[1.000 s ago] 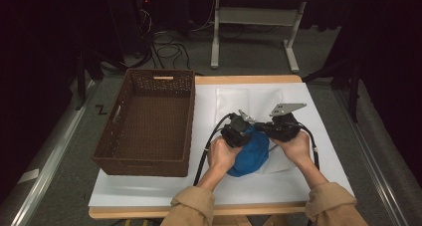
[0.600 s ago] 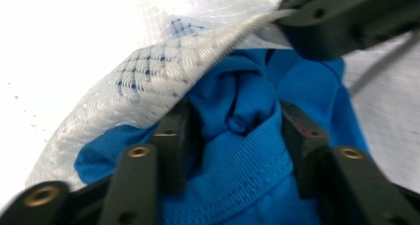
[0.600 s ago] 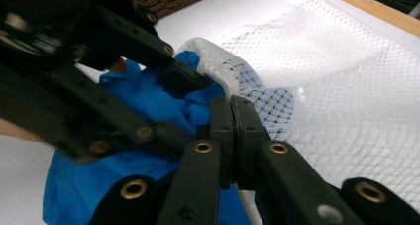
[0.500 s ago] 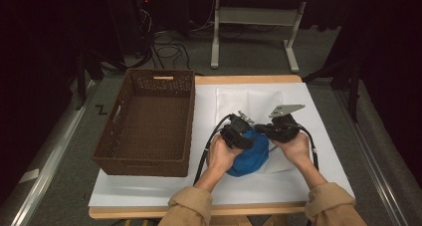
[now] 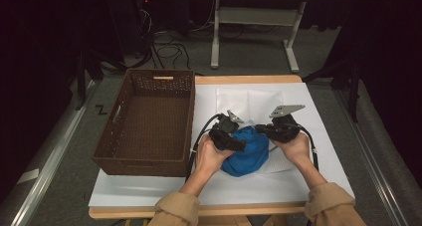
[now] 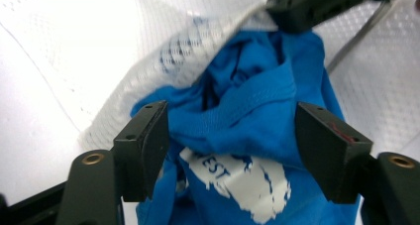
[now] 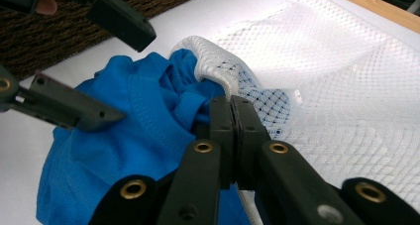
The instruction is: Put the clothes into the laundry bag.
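1. The left tool (image 5: 238,142) stands wide, its jaws having just been opening. In the left gripper view the two black pads sit either side of a blue shirt (image 6: 247,136) with a gap to the cloth on the right; on the left pad I cannot tell whether it still brushes the fabric.
2. The right tool (image 7: 231,117) is pinched narrow, its jaws pressed together on the rim of a white mesh laundry bag (image 7: 346,76), holding that edge lifted above the shirt.
3. The shirt is bunched in a heap at the middle of the worktop (image 5: 149,191), between the two hands. Its far part lies under the raised mesh rim at the bag's mouth, while most of it, with a white print on it, lies outside on the white sheet.
4. The bag spreads flat beyond the shirt toward the far edge of the worktop, and part of it runs out under the right hand (image 5: 293,146).
5. The lifted mesh rim hangs over the top of the heap, directly ahead of the left tool.
6. A brown wicker basket (image 5: 124,151) stands just beside the left hand (image 5: 209,154), on the left part of the worktop, apart from the shirt.
7. A black cable loops from each tool along the worktop.
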`<state>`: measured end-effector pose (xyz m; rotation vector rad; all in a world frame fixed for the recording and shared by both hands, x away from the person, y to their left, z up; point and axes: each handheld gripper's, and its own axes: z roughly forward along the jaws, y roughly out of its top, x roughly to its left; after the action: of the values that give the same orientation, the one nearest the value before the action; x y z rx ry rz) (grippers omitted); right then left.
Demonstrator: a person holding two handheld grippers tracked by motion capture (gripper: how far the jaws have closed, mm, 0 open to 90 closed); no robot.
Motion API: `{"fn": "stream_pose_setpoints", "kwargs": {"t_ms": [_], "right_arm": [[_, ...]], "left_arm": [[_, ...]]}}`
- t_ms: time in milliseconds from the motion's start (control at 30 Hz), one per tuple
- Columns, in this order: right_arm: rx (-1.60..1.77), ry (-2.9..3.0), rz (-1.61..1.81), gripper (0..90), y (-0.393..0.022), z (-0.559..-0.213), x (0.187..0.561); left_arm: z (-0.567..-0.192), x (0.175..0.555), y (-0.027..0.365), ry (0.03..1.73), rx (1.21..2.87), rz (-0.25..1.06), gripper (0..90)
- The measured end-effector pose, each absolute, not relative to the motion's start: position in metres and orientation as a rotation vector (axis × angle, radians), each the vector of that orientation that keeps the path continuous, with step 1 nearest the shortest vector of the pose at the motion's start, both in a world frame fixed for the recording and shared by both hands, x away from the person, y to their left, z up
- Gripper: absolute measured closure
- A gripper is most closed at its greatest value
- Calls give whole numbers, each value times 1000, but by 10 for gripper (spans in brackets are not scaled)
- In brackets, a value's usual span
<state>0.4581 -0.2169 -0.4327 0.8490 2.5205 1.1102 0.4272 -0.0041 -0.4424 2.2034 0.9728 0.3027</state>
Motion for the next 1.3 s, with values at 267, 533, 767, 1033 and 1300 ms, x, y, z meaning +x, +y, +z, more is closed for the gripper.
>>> {"fn": "stream_pose_setpoints", "kwargs": {"t_ms": [267, 533, 767, 1033, 1300], "right_arm": [[854, 2530, 1096, 899, -216, -433, 458], [853, 2534, 1103, 899, -213, -434, 458], [837, 2527, 1111, 900, -212, -431, 457], [800, 2513, 1148, 900, -211, -424, 453], [801, 2543, 1118, 899, -207, -429, 452]], "left_arm": [[-467, 432, -9, 992, 2258, 257, 389], [-480, 437, -15, 980, 2287, 174, 768], [-466, 431, -14, 904, 2228, 210, 819], [-456, 436, -27, 908, 2203, 260, 820], [-469, 452, -32, 1029, 2185, 313, 727]]}}
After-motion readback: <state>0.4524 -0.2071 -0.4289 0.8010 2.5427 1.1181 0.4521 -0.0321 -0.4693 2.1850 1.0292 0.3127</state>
